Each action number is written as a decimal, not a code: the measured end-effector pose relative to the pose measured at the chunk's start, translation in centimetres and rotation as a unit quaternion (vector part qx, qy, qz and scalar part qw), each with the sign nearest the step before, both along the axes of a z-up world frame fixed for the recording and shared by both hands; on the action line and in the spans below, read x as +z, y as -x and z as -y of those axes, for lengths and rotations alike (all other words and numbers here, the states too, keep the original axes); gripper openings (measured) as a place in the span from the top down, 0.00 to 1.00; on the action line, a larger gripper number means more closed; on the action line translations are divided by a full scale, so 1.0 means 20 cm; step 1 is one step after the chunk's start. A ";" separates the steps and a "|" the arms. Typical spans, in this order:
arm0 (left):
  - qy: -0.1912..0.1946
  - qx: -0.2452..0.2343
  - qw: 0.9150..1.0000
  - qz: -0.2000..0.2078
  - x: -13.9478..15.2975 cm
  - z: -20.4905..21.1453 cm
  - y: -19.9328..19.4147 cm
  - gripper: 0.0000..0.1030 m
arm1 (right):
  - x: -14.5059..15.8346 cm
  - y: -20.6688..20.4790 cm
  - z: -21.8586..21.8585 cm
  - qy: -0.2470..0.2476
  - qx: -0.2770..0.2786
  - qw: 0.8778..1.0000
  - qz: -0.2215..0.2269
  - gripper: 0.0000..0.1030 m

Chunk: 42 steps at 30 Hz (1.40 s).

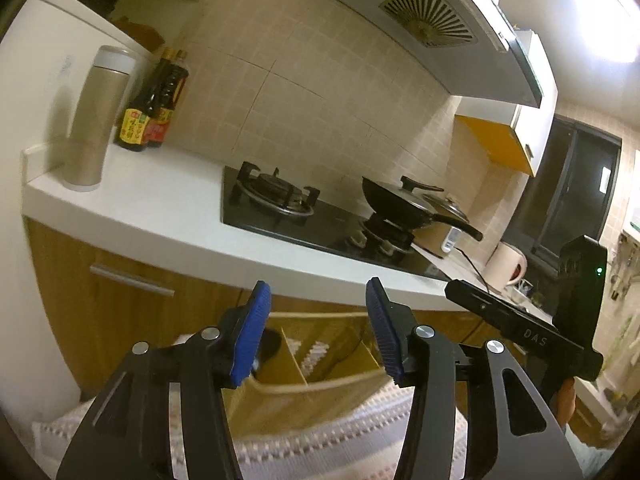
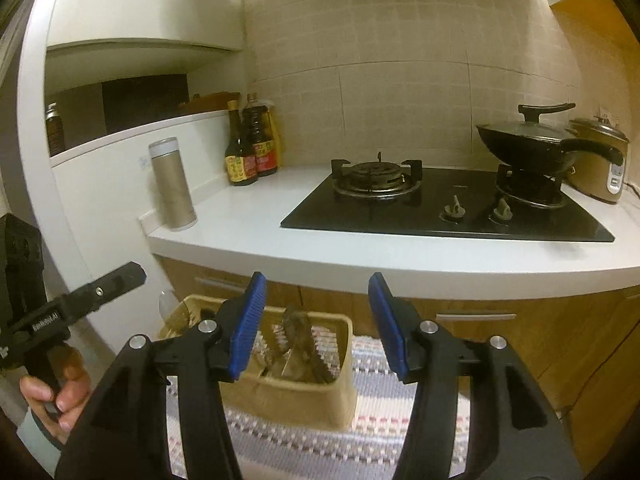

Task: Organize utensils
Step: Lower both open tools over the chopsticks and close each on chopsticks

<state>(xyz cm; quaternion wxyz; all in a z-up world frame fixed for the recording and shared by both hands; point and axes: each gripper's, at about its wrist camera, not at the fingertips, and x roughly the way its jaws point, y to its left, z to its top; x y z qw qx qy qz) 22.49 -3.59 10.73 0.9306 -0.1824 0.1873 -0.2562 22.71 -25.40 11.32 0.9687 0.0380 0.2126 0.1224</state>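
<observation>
Both grippers hang with their jaws spread wide and nothing between them: the left gripper (image 1: 318,330) and the right gripper (image 2: 316,326) each sit above and just short of a tan divided basket (image 2: 340,360) on a woven mat (image 2: 400,392). The utensils (image 2: 304,344) stand blurred in its compartments (kinds unclear), probably upright for easy gripping. Beyond runs the white counter (image 2: 248,220), with stove (image 2: 440,204) and lidded pan (image 2: 528,140).

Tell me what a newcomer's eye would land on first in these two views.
First the two open grippers with blue pads, left gripper and right gripper, each hovering above a tan divided basket on a woven mat. Behind, a black wok with a lid sits on the right burner of the black stove, and dark sauce bottles stand at the counter's back left.
</observation>
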 end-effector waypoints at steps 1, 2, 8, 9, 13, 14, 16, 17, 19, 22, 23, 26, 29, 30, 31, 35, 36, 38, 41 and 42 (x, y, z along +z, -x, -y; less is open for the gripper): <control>0.000 -0.002 1.000 0.000 0.01 -0.01 0.03 0.52 | 0.01 0.04 -0.01 0.007 0.000 1.000 -0.003 0.52; -0.003 -0.003 1.000 -0.001 0.02 -0.02 0.07 0.49 | 0.02 0.07 -0.01 0.012 0.001 1.000 -0.004 0.52; -0.047 -0.001 0.999 -0.028 0.03 -0.01 0.25 0.48 | 0.04 0.26 -0.09 0.048 0.015 0.998 -0.036 0.52; -0.057 0.001 0.998 -0.036 0.02 0.00 0.27 0.48 | 0.04 0.27 -0.10 0.050 0.018 0.998 -0.042 0.52; -0.101 0.009 0.993 -0.066 -0.05 0.03 0.38 0.48 | -0.03 0.33 -0.17 0.069 0.035 0.992 -0.099 0.52; -0.111 0.013 0.991 -0.072 -0.07 0.03 0.40 0.48 | -0.05 0.34 -0.18 0.070 0.040 0.990 -0.112 0.52; -0.142 0.022 0.985 -0.094 -0.12 0.04 0.44 0.48 | -0.13 0.34 -0.22 0.071 0.059 0.983 -0.158 0.52; -0.151 0.024 0.983 -0.105 -0.15 0.04 0.45 0.48 | -0.17 0.35 -0.23 0.071 0.068 0.980 -0.175 0.52; -0.172 0.025 0.975 -0.137 -0.23 0.04 0.46 0.48 | -0.27 0.36 -0.27 0.070 0.093 0.969 -0.220 0.52; -0.190 0.021 0.966 -0.173 -0.32 0.02 0.48 0.49 | -0.41 0.36 -0.33 0.072 0.115 0.953 -0.272 0.52; -0.197 0.017 0.962 -0.187 -0.37 0.01 0.49 0.50 | -0.45 0.36 -0.35 0.071 0.122 0.948 -0.287 0.52; -0.211 0.005 0.950 -0.228 -0.48 -0.02 0.49 0.50 | -0.58 0.36 -0.41 0.070 0.143 0.927 -0.340 0.55; -0.229 -0.002 0.941 -0.250 -0.55 -0.03 0.52 0.50 | -0.66 0.36 -0.45 0.078 0.138 0.917 -0.366 0.55; -0.236 -0.004 0.939 -0.250 -0.56 -0.03 0.53 0.50 | -0.67 0.35 -0.46 0.079 0.138 0.915 -0.371 0.55; -0.241 -0.006 0.937 -0.253 -0.59 -0.04 0.54 0.50 | -0.70 0.36 -0.48 0.079 0.140 0.911 -0.380 0.55; -0.236 -0.013 0.932 -0.276 -0.65 -0.05 0.53 0.51 | -0.77 0.38 -0.55 0.082 0.155 0.899 -0.401 0.57; -0.235 -0.013 0.931 -0.280 -0.67 -0.06 0.53 0.51 | -0.78 0.39 -0.56 0.083 0.156 0.898 -0.403 0.59; -0.233 -0.017 0.930 -0.282 -0.68 -0.06 0.53 0.53 | -0.80 0.39 -0.59 0.091 0.156 0.896 -0.406 0.64; -0.237 -0.026 0.930 -0.280 -0.69 -0.04 0.53 0.54 | -0.80 0.37 -0.57 0.091 0.141 0.899 -0.405 0.64; -0.238 -0.028 0.930 -0.280 -0.69 -0.03 0.54 0.54 | -0.81 0.36 -0.54 0.090 0.134 0.901 -0.403 0.65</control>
